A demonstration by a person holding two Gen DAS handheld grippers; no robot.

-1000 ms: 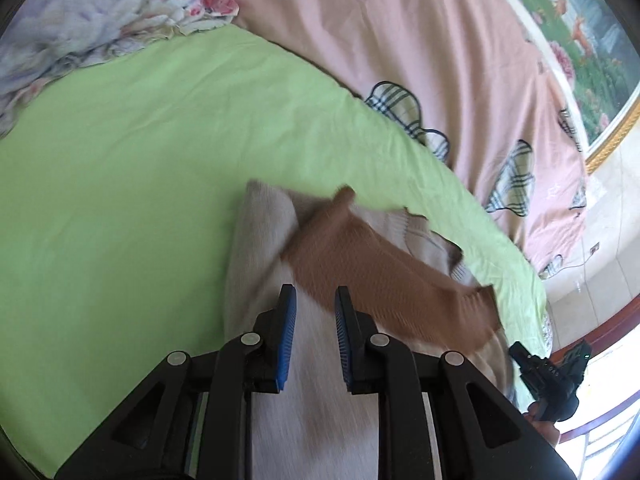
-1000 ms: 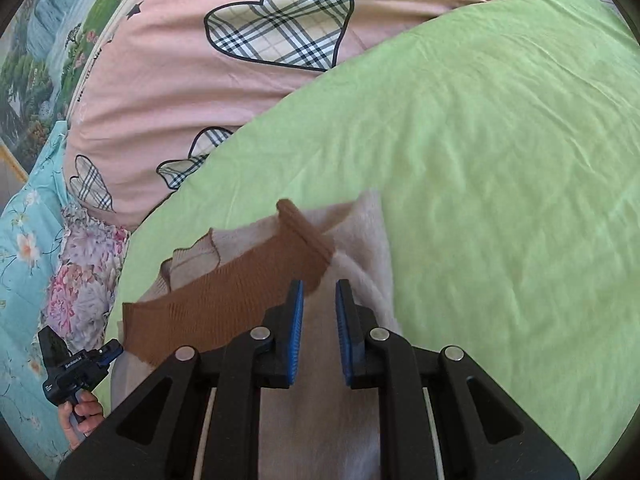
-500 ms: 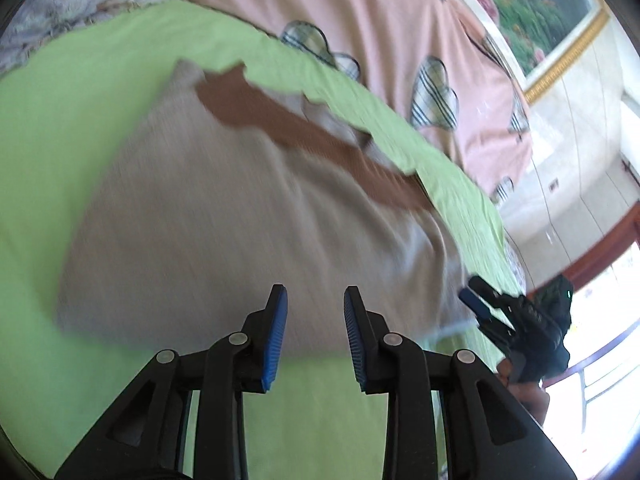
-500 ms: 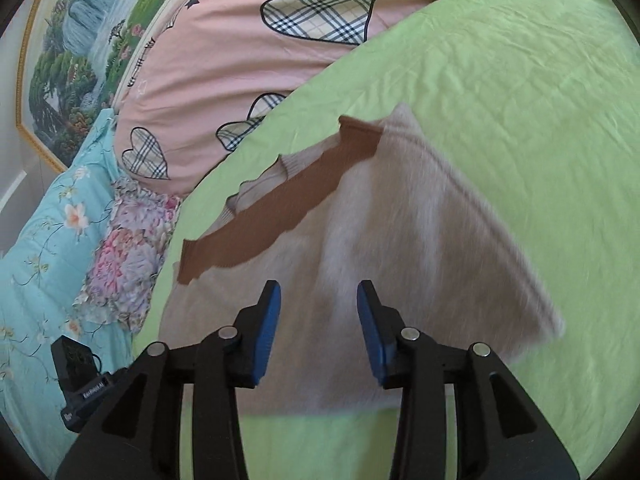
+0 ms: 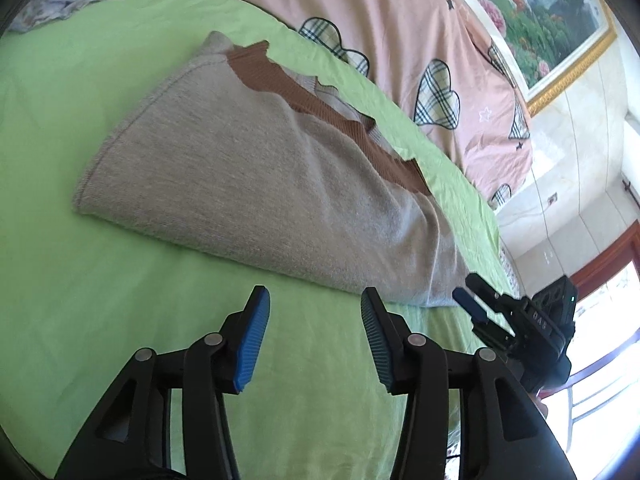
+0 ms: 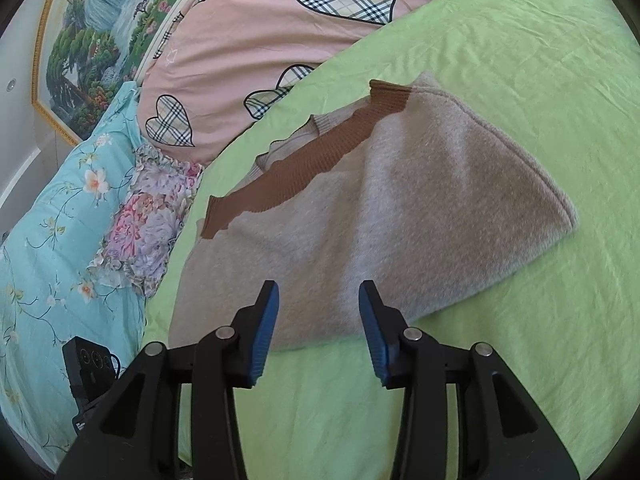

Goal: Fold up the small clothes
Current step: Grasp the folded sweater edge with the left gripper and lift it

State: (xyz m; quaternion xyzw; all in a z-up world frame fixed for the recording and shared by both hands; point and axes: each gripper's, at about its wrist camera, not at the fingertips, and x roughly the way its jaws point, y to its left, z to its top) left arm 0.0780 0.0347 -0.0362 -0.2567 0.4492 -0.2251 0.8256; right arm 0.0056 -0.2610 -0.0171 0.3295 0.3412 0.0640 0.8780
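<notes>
A small beige knit garment (image 5: 256, 168) with a brown ribbed band (image 5: 320, 100) lies folded flat on the green sheet (image 5: 120, 300). It also shows in the right wrist view (image 6: 400, 216), brown band (image 6: 312, 164) at its far side. My left gripper (image 5: 314, 336) is open and empty, just off the garment's near edge. My right gripper (image 6: 318, 328) is open and empty, its fingertips over the garment's near edge. The right gripper (image 5: 480, 312) also shows at the garment's right corner in the left wrist view.
A pink quilt with plaid hearts (image 6: 280, 28) lies beyond the sheet. A floral frilled cloth (image 6: 148, 208) and a turquoise floral cover (image 6: 52, 240) lie to the left. A framed landscape picture (image 5: 552, 20) hangs on the wall. The left gripper's body (image 6: 88, 372) shows at lower left.
Both grippers opened wide and pulled back toward the garment's near edge. The garment dropped from their hold and now lies folded flat on the sheet.
</notes>
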